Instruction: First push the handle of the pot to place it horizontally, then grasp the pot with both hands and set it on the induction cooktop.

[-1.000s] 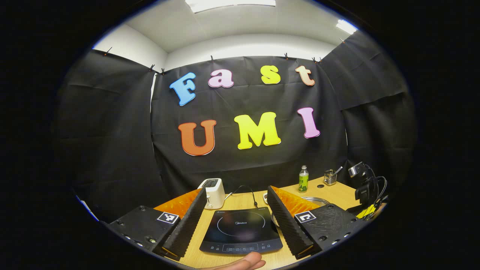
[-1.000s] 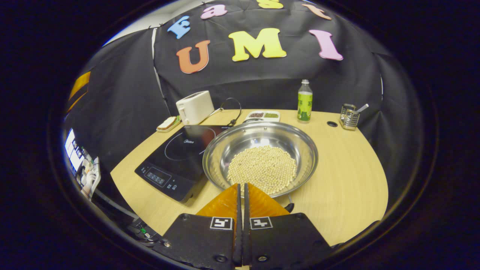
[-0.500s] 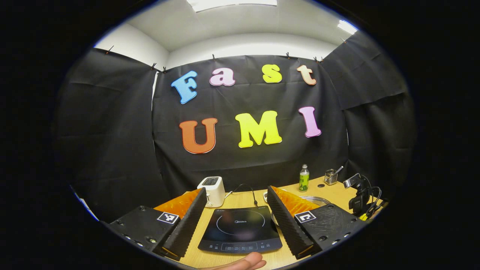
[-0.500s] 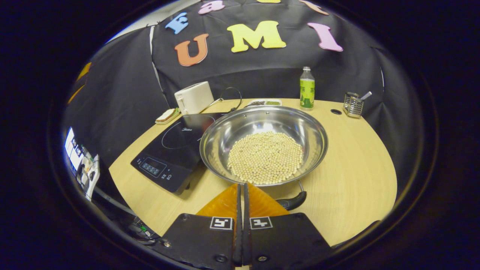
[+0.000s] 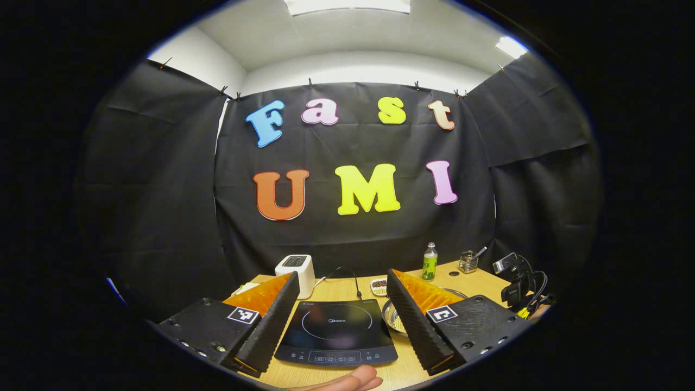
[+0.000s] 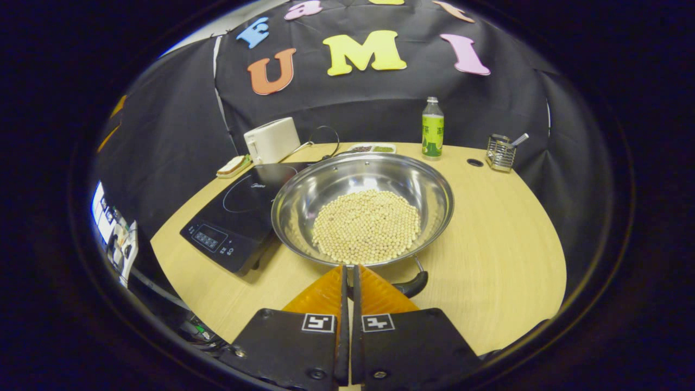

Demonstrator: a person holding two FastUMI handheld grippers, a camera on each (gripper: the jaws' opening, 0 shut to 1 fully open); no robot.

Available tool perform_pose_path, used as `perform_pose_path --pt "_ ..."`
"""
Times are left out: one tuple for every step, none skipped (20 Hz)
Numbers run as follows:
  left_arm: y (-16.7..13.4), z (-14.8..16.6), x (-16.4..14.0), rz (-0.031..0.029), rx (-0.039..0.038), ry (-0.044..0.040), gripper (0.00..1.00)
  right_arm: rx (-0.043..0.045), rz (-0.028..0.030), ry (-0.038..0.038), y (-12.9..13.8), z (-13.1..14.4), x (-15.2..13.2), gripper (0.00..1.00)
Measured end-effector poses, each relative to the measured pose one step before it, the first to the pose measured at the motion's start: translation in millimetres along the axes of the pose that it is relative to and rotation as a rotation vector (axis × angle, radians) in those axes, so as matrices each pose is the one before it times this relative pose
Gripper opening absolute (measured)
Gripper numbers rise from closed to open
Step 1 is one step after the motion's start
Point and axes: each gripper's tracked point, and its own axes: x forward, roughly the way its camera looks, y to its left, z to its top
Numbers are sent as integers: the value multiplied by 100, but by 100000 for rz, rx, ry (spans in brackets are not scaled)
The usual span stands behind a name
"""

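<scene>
left gripper view: left gripper [image 5: 342,304] wide open at bottom centre, empty, framing induction cooktop [image 5: 336,331] on worktop [image 5: 478,279]; pot [image 5: 392,317] rim peeking lower right. right gripper view: right gripper [image 6: 348,274] fingers pressed together, empty, at bottom centre; pot [image 6: 362,206] of beans mid-frame, handle [image 6: 410,285] lower right of centre, cooktop [image 6: 239,214] touching left.

The word "Midea" stands in small pale letters on the black glass top of the induction cooktop [image 5: 335,332], and the bottle's label is too small to read.
</scene>
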Motion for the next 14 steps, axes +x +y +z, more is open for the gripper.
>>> perform_pose_path --pt "-39 -6 -35 -300 84 -19 96 -140 -457 55 -265 67 -12 5" --pt "-104 -87 8 -326 -32 -13 96 -280 -749 81 -329 31 6 5" --pt "-90 -4 14 -269 -262 -15 96 -317 -1008 -32 -414 118 -26 5" --pt "-56 -41 101 -379 -642 -162 96 -459 -1142 -23 -432 76 -20 5" --pt "-28 -41 28 -438 -720 -7 96 -497 -891 -41 -429 54 -7 5" --pt "-63 -50 -42 -357 -565 87 96 -189 -377 105 -320 3 32 5" --pt "-63 -62 147 -220 33 73 96 -1 -117 191 -368 130 -19 5" --pt "42 -21 22 77 329 -25 96 -70 -52 172 -298 32 -28 5" --pt "-18 -18 101 -56 615 -65 96 135 -121 205 -345 145 47 5" --pt "6 0 183 43 636 -4 96 14 47 265 -254 15 -13 5" --pt "39 -20 231 96 205 157 96 36 117 412 -325 155 62 5" --pt "-37 -56 210 60 -215 267 96 23 292 332 -360 64 10 5" --pt "-50 -89 266 58 -182 275 96 -242 267 222 -392 194 65 5" --pt "59 27 328 155 -221 68 96 -43 -108 183 -540 139 59 5"
